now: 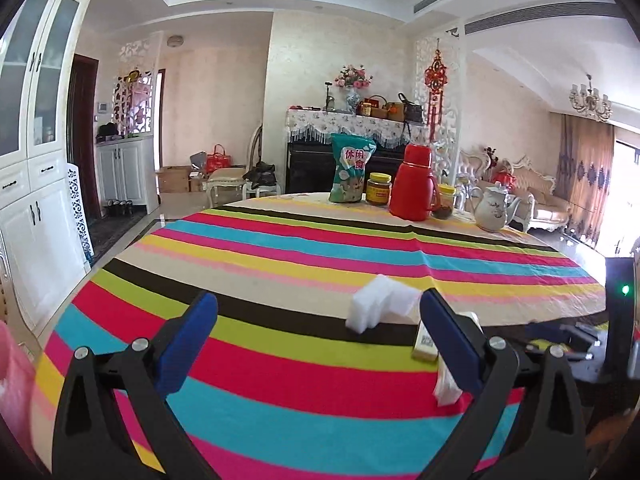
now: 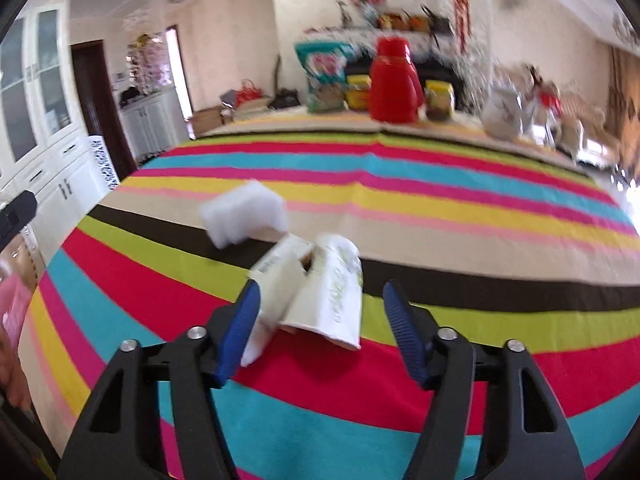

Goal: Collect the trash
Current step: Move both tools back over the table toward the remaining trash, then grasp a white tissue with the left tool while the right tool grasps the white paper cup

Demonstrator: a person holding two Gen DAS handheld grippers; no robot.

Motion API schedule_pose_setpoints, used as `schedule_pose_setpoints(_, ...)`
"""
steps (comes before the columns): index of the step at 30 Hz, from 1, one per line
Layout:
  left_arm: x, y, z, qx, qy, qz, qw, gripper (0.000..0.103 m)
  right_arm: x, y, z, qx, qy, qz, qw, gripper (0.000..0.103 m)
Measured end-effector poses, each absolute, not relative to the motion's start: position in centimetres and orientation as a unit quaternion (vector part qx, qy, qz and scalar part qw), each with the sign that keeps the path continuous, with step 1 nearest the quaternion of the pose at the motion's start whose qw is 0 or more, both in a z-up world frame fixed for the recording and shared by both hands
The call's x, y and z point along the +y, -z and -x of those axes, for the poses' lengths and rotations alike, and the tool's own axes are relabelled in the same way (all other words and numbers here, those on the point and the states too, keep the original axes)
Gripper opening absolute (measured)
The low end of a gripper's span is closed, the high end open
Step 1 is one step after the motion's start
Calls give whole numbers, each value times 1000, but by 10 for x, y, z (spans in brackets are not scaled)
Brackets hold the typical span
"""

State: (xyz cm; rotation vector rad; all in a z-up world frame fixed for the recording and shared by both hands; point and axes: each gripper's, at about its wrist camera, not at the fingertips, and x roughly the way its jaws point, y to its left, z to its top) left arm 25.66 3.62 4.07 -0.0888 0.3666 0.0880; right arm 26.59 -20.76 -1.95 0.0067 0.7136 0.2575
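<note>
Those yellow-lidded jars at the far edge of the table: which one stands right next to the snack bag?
The wider jar with the yellow-and-red label, standing between the teal snack bag and the red flask. The other jar, holding something dark, stands on the flask's far side.

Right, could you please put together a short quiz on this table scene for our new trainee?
1. True or false: the red thermos stands upright at the far side of the table.
2. What lies between the fingers of the right gripper? A) white foam block B) crumpled white packaging C) yellow-lidded jar
3. Is the left gripper holding anything?

Key: 1 true. 2 B. 3 no, its jaws are wide open with nothing in them.
</note>
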Motion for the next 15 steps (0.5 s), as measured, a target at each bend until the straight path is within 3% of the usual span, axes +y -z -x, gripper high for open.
schedule_pose_setpoints(9, 38, -9, -268, 164, -51, 7, 985, 98, -192, 46, -290, 390, -91, 5, 916, 53)
schedule_pose_setpoints(15, 39, 6, -276, 197, -13, 5, 980, 98, -187, 61, -306, 408, -75, -8, 910, 51)
